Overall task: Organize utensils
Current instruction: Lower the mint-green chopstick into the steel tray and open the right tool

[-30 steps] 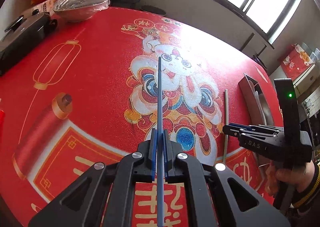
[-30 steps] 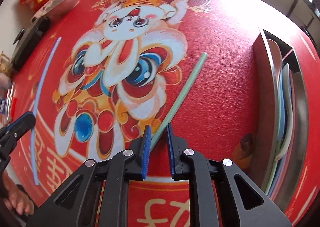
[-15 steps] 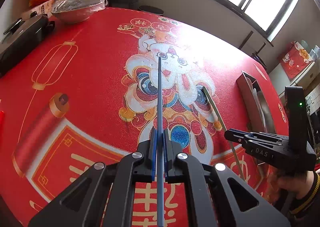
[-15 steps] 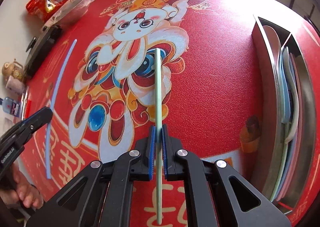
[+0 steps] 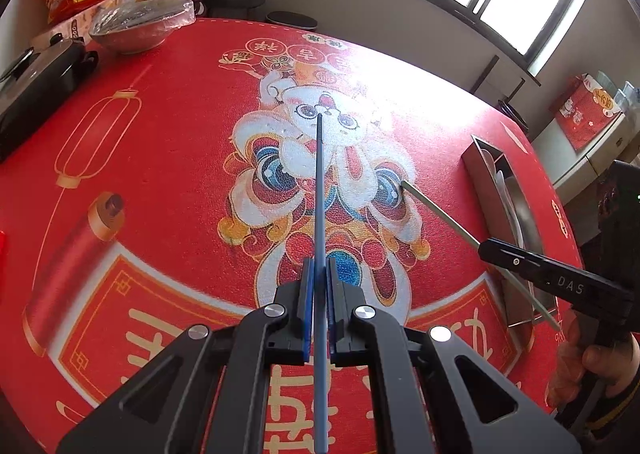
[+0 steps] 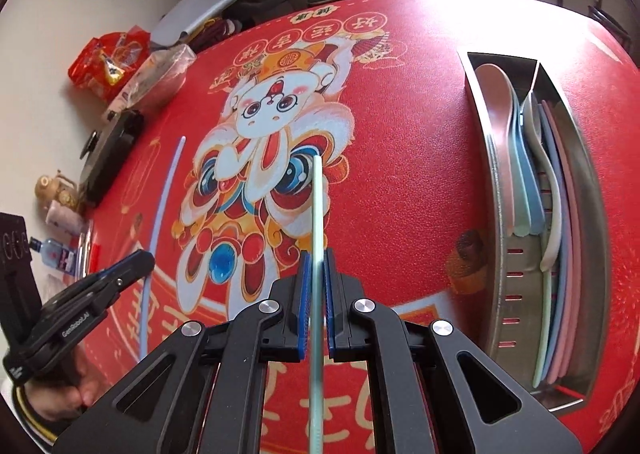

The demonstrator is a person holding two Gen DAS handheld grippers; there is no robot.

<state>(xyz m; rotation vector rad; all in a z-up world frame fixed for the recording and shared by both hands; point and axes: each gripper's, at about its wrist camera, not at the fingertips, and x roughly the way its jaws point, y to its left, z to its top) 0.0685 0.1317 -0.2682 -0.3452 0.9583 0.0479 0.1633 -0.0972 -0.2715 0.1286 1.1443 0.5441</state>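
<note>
Both wrist cameras look forward and down over their own fingers, raised above the red tablecloth. Each frames the printed lion, the steel utensil tray and the opposite gripper.

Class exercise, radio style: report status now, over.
Left gripper shut on blue chopstick. Right gripper shut on green chopstick. Metal tray ahead right, path unobstructed.

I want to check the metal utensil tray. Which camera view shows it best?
The right wrist view: the metal tray lies open, showing both compartments with spoons. The left wrist view shows it edge-on, far right, partly hidden.
</note>
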